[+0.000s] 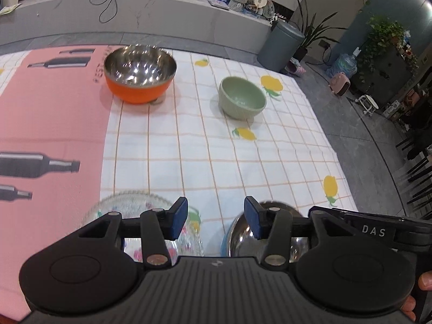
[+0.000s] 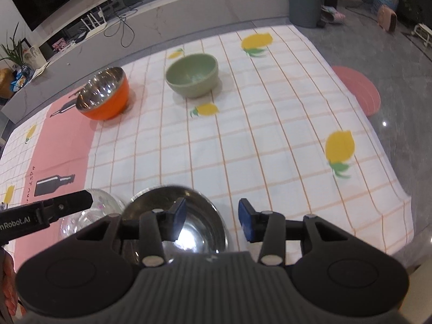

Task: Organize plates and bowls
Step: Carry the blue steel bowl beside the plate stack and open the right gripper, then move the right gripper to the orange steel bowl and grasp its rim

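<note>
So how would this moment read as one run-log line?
left gripper: open, empty | right gripper: open, empty | steel bowl, glass bowl: near | orange bowl, green bowl: far

Illumination is even, indoor and moderately bright over the checked cloth point(image 1: 216, 148); room corners fall dim. Light arrives from overhead: soft, short shadows sit under the orange bowl point(image 1: 140, 74) and green bowl point(image 1: 241, 97). Multiple specular highlights speckle the orange bowl's steel interior. A strong white glare burns out the base of the steel bowl point(image 2: 186, 226) in the right wrist view. A point reflection shows on the floor point(image 2: 384, 122). Fisheye distortion bends the cloth grid and the ledge point(image 1: 162, 16) toward the edges. Slight motion blur softens both bowls' rims; the glass bowl point(image 1: 151, 216) reads unsharp.
</note>
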`<control>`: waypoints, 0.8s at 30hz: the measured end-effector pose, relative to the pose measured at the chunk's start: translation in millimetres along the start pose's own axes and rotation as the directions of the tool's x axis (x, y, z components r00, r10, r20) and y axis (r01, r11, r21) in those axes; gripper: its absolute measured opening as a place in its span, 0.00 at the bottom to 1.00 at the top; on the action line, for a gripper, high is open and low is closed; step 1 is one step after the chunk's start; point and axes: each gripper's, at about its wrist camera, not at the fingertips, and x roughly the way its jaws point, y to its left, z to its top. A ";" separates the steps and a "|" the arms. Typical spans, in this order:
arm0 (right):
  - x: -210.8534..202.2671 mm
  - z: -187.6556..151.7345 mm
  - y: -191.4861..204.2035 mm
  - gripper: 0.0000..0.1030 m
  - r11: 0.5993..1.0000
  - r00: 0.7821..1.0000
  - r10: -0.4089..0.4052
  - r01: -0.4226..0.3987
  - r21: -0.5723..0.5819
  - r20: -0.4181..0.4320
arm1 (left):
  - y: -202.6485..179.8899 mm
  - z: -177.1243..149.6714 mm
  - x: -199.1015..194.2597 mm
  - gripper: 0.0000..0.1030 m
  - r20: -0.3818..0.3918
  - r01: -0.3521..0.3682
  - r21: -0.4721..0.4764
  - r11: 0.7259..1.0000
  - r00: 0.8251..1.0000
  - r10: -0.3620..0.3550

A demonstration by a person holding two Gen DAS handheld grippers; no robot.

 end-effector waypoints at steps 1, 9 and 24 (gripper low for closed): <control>0.1 3.0 2.3 0.41 1.000 1.000 0.004 -0.004 -0.006 0.004 | -1.0 3.5 -0.5 0.53 0.004 0.001 0.007 1.000 1.000 -0.001; 5.9 29.1 19.3 0.43 0.998 1.000 0.006 -0.005 -0.062 0.017 | -4.8 35.5 6.7 0.53 0.001 0.043 0.025 0.999 0.999 -0.043; 37.9 101.9 23.5 0.46 0.998 1.000 -0.010 0.011 -0.062 0.013 | -8.7 97.9 51.5 0.53 -0.034 0.057 0.041 0.998 0.998 -0.055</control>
